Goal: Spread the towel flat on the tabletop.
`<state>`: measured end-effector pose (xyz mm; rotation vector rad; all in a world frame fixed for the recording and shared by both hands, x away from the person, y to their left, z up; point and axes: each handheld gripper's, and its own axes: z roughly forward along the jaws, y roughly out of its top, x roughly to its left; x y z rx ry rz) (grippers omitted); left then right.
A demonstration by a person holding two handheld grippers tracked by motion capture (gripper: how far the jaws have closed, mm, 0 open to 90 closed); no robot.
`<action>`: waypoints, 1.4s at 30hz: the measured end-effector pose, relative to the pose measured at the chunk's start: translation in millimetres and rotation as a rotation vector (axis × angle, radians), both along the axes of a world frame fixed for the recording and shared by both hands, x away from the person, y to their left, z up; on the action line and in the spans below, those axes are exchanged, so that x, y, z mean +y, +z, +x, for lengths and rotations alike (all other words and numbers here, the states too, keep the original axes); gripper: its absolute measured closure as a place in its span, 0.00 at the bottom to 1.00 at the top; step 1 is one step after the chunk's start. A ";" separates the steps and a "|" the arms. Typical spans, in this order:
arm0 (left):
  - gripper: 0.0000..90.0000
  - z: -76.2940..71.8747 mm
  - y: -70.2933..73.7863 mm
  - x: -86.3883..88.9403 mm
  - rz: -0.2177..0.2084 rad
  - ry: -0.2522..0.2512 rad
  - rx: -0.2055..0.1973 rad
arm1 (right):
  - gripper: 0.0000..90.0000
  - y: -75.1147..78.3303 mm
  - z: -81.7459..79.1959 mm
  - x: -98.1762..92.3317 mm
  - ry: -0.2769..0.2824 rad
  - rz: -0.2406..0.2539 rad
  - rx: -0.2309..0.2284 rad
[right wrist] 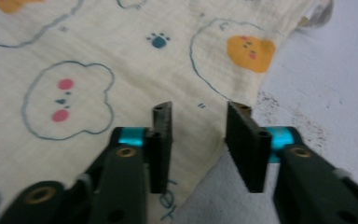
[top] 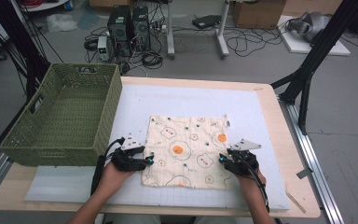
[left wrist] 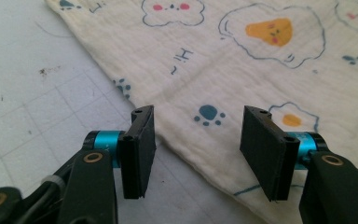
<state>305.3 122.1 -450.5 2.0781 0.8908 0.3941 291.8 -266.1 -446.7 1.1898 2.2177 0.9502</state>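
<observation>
The cloth point(top: 186, 150) looks thin, limp and light; each edge lies just ahead of the left gripper point(left wrist: 196, 144) and right gripper point(right wrist: 199, 140), both standing apart and empty, so pinching the edges should work best.

Basket point(top: 65, 116) walls off the table's left, bare mat point(top: 251, 112) open right of cloth point(top: 186, 149)

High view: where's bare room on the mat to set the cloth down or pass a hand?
Free: the mat strip between the cloth and the table's far edge, the patch right of the cloth, and the near strip under the basket. The basket's inside is bare too. Crowded: both cloth side edges, where the left gripper and right gripper sit with fingers open.
</observation>
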 end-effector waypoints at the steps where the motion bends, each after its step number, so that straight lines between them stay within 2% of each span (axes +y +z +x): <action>1: 0.50 -0.2 -0.2 -0.5 0.005 0.000 -0.004 | 0.83 -0.1 0.1 -1.2 0.001 -0.003 -0.004; 2: 0.50 -0.1 -0.2 -0.4 0.007 0.006 -0.004 | 0.88 1.5 0.9 -2.8 -0.040 -0.066 -0.019; 4: 0.50 0.0 -0.2 -0.3 0.007 0.014 -0.005 | 0.88 1.5 1.8 -4.5 -0.050 -0.072 -0.017; 6: 0.48 0.4 -0.1 0.6 0.005 0.025 -0.003 | 0.76 1.8 0.0 -7.1 -0.070 -0.048 -0.030; 7: 0.47 0.4 -0.1 0.6 0.005 0.025 -0.003 | 0.76 1.8 0.0 -7.1 -0.070 -0.048 -0.030; 8: 0.47 0.6 0.0 1.2 0.005 0.030 -0.004 | 0.74 2.6 -1.5 -8.3 -0.062 -0.028 -0.039; 9: 0.47 1.0 0.5 2.7 -0.001 0.036 -0.006 | 0.68 3.9 -3.0 -9.5 -0.055 -0.013 -0.045; 10: 0.46 2.1 2.8 7.0 -0.028 0.049 -0.015 | 0.61 8.3 -6.0 -12.9 -0.050 0.010 -0.065; 11: 0.45 2.1 2.8 7.0 -0.028 0.049 -0.015 | 0.61 8.3 -6.0 -12.9 -0.050 0.010 -0.065; 12: 0.44 2.8 4.6 9.3 -0.050 0.051 -0.022 | 0.51 13.1 -10.1 -15.9 -0.050 0.042 -0.084; 13: 0.44 3.2 6.8 11.4 -0.074 0.059 -0.035 | 0.51 13.1 -10.1 -15.9 -0.050 0.042 -0.084; 14: 0.39 3.4 9.2 13.6 -0.097 0.062 -0.047 | 0.45 17.6 -14.8 -19.1 -0.044 0.057 -0.112; 15: 0.39 3.7 11.3 15.6 -0.119 0.067 -0.059 | 0.45 17.6 -14.8 -19.1 -0.044 0.057 -0.112; 16: 0.35 3.8 13.3 17.4 -0.148 0.075 -0.070 | 0.43 19.7 -17.5 -20.2 -0.039 0.066 -0.126; 17: 0.28 3.9 16.7 21.3 -0.209 0.078 -0.081 | 0.36 23.5 -21.6 -23.1 -0.018 0.079 -0.156; 18: 0.26 3.9 16.7 21.3 -0.209 0.078 -0.081 | 0.36 23.5 -21.6 -23.1 -0.018 0.079 -0.156; 19: 0.26 3.2 18.1 22.4 -0.221 0.081 -0.093 | 0.33 25.4 -24.3 -23.9 -0.016 0.096 -0.160; 21: 0.18 2.0 20.7 24.2 -0.236 0.074 -0.114 | 0.24 28.5 -28.0 -26.9 0.002 0.120 -0.182; 23: 0.19 -0.3 22.7 25.8 -0.268 0.043 -0.134 | 0.15 30.5 -33.6 -31.2 0.018 0.136 -0.190; 24: 0.19 -0.3 22.7 25.8 -0.268 0.043 -0.134 | 0.13 30.7 -35.4 -32.6 0.020 0.138 -0.193; 26: 0.19 -3.5 24.9 25.8 -0.290 0.007 -0.159 | 0.12 31.8 -38.3 -35.9 0.023 0.145 -0.204; 30: 0.19 -6.4 26.1 26.3 -0.294 -0.001 -0.180 | 0.12 34.3 -40.4 -39.5 0.024 0.138 -0.219; 42: 0.19 -5.3 24.0 27.8 -0.285 0.010 -0.169 | 0.13 32.0 -36.9 -38.0 0.015 0.131 -0.205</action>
